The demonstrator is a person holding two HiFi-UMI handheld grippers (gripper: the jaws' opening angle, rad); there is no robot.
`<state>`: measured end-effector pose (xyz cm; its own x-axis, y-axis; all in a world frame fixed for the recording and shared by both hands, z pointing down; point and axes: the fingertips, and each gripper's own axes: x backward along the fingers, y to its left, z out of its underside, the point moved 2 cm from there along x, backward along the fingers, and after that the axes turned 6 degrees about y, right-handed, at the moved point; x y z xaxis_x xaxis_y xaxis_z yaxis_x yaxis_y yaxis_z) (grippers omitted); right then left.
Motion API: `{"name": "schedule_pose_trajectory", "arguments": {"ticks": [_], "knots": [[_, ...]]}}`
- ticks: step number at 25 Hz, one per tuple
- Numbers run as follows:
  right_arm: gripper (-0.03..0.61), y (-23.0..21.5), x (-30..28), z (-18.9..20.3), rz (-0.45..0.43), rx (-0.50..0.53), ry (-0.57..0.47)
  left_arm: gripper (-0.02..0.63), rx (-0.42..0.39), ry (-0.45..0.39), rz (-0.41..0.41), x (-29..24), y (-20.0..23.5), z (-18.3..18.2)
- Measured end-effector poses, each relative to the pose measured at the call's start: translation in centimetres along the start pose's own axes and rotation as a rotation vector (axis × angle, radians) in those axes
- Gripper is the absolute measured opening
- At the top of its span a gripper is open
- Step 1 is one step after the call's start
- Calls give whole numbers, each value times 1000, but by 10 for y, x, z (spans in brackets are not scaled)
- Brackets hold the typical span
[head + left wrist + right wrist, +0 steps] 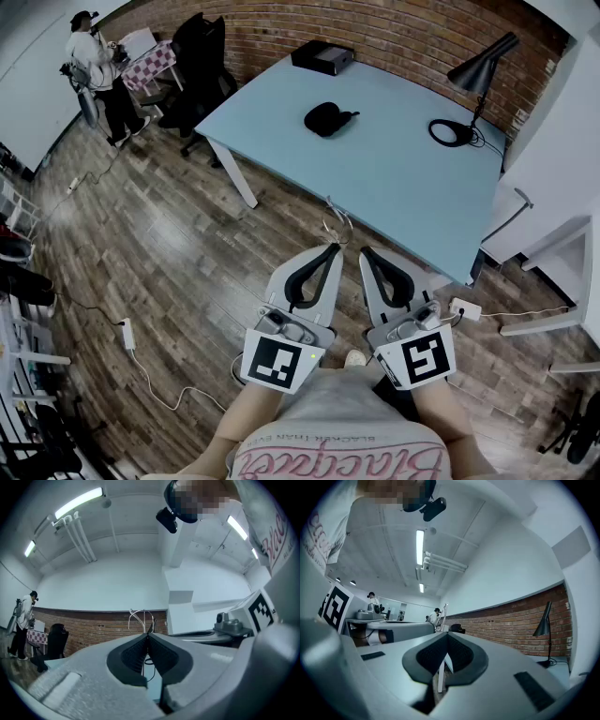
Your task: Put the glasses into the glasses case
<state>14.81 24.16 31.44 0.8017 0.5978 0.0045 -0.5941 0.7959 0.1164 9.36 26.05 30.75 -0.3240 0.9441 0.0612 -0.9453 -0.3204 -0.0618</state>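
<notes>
A black glasses case (328,118) lies closed on the light blue table (394,187), far ahead of both grippers. My left gripper (332,247) is shut on thin wire-rimmed glasses (338,224), which stick out past its tips over the wooden floor, just short of the table's near edge. In the left gripper view the glasses (141,619) stand up as wire loops above the closed left gripper (148,634). My right gripper (366,251) sits close beside it, shut with nothing in it. In the right gripper view the right gripper (447,635) shows its pads pressed together.
A black box (322,57) sits at the table's far edge. A black desk lamp (483,66) with a ring base (452,132) stands at the right. An office chair (197,66) and a person (94,66) are at the far left. A power strip (127,333) lies on the floor.
</notes>
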Motion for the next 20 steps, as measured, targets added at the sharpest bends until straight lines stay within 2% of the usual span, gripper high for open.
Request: {"name": "schedule_pose_trajectory", "arguments": {"ticks": [10, 20], "knots": [[11, 10, 12, 6, -9, -14, -9, 6, 17, 2, -12, 12, -5, 7], [11, -22, 29, 10, -66, 6, -9, 6, 35, -4, -69, -13, -30, 6]]}}
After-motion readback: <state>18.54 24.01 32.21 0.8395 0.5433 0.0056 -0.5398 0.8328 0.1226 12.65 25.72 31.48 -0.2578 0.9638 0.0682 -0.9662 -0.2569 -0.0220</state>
